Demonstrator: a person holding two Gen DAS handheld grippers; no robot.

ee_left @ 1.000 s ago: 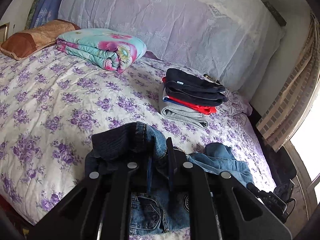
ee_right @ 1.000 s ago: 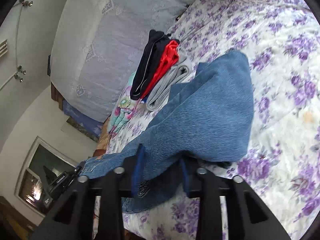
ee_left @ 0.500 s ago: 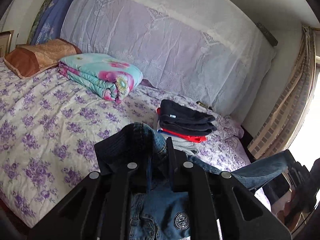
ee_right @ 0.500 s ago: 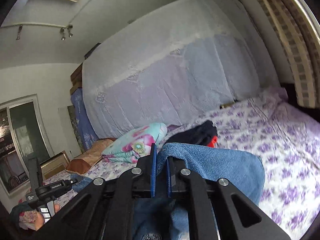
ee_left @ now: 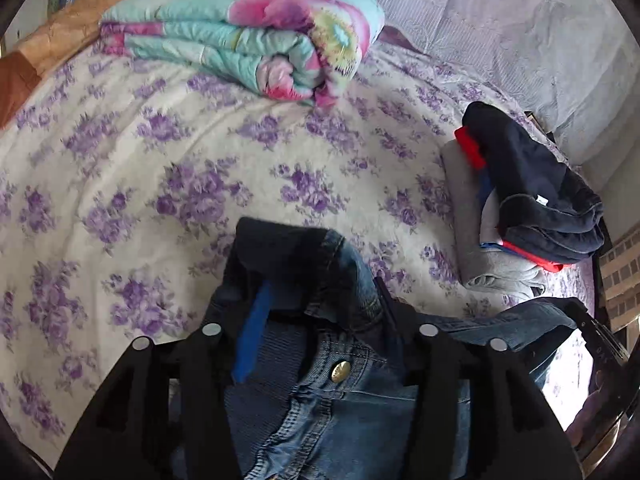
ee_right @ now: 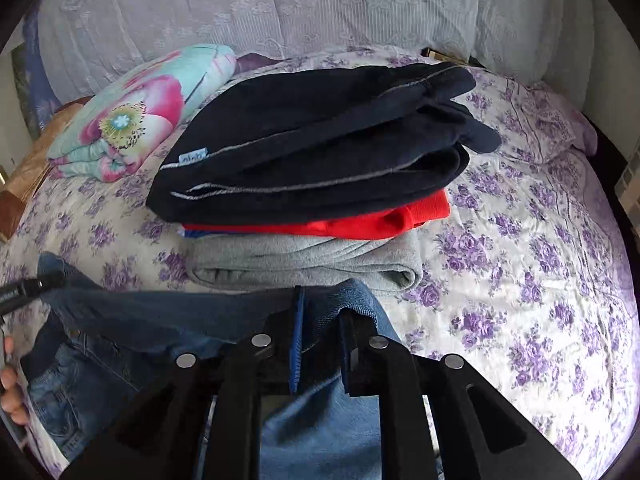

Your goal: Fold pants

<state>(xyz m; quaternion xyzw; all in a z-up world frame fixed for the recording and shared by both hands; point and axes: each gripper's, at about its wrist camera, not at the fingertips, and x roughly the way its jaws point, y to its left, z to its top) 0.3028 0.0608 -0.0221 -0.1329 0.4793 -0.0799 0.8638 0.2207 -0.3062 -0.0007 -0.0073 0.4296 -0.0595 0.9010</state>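
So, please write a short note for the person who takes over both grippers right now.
Left gripper: shut on the jeans at the waistband, near the button.
Right gripper: shut on the jeans at the lighter leg end.
The jeans hang stretched between both grippers, low over the bed, in front of the stack of folded clothes.
Done: both ends gripped.
Left: lay flat, fold, probably add to the stack.

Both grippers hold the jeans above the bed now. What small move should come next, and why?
Probably lower the jeans flat onto the bare floral bedsheet, beside the stack of folded clothes. The left gripper grips the waistband, the right gripper a leg, and the denim hangs bunched.
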